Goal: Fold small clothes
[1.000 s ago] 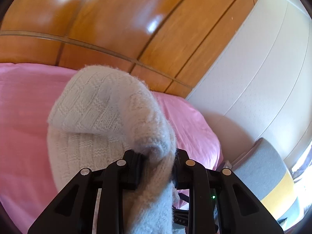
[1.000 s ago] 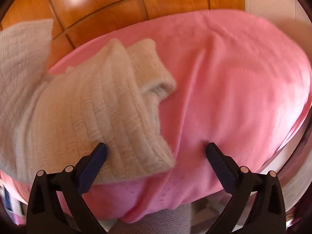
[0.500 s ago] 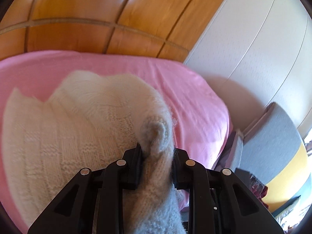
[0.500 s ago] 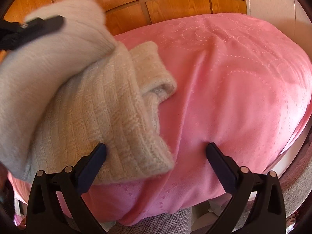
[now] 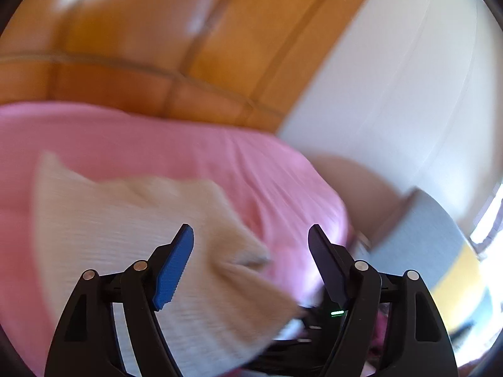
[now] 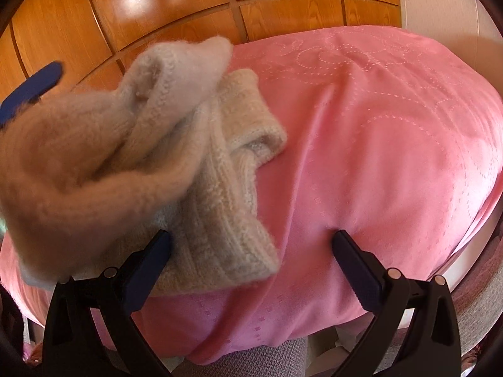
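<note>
the left gripper (image 5: pixel 251 245) tilts gently downward, its jaws opening, the cream knit garment (image 5: pixel 125 235) between them but unpressed. the right gripper (image 6: pixel 251 245), angled more steeply, gapes empty. the garment lies on the pink cover (image 6: pixel 377 157), its sleeve draped towards the wooden panelling (image 6: pixel 188 0).

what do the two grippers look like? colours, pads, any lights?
Both are black plastic two-finger grippers with angular, cut-out linkage arms and silver pivot pins. The left gripper has a ridged blue pad on one finger; the other shows dark, with a small green light lit behind it. The right gripper shows dark blue pads. No sleeves or hands show.
</note>
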`<state>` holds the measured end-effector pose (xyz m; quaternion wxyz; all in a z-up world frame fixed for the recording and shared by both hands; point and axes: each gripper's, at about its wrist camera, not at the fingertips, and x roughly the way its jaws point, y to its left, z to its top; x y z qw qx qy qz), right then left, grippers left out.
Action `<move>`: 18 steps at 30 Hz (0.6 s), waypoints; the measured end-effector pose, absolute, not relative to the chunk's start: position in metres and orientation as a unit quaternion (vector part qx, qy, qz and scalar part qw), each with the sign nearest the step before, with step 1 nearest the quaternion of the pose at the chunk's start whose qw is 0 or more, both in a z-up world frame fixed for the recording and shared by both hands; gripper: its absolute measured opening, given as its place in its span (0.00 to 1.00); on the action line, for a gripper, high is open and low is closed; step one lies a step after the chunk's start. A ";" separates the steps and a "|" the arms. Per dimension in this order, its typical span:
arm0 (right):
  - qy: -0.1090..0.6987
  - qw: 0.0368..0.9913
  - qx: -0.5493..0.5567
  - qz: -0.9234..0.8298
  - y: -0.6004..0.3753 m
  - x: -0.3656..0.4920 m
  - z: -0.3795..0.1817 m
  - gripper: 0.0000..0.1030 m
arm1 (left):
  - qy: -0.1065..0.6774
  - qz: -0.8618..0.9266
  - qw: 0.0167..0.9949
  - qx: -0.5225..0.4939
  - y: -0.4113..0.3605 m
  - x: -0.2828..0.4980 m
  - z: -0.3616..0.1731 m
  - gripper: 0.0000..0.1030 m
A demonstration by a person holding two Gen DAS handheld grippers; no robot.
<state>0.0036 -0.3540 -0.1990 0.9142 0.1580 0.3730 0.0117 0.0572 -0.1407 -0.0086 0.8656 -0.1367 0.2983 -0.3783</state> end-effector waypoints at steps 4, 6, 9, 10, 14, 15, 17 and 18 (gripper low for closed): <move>0.369 0.915 0.162 0.010 -0.377 -0.008 -0.186 0.98 | 0.266 -0.274 0.914 -0.140 -0.089 0.057 -0.012 0.72; 0.357 0.916 0.181 -0.014 -0.399 -0.022 -0.175 0.98 | 0.262 -0.218 0.929 -0.141 -0.065 0.057 -0.022 0.72; 0.329 0.911 0.251 -0.002 -0.424 -0.041 -0.160 0.93 | 0.293 -0.170 0.930 -0.141 -0.043 0.064 -0.046 0.72; 0.320 0.906 0.278 0.011 -0.429 -0.045 -0.155 0.92 | 0.300 -0.165 0.929 -0.143 -0.039 0.065 -0.051 0.72; 0.305 0.867 0.372 0.128 -0.426 -0.033 -0.144 0.85 | 0.330 -0.175 0.921 -0.116 -0.048 0.073 -0.073 0.72; 0.311 0.853 0.385 0.168 -0.416 -0.025 -0.143 0.85 | 0.322 -0.178 0.924 -0.102 -0.053 0.071 -0.073 0.72; 0.332 0.838 0.379 0.210 -0.398 -0.011 -0.143 0.85 | 0.311 -0.183 0.930 -0.068 -0.064 0.068 -0.073 0.72; 0.345 0.833 0.376 0.213 -0.388 -0.002 -0.145 0.81 | 0.311 -0.182 0.932 -0.050 -0.067 0.068 -0.073 0.72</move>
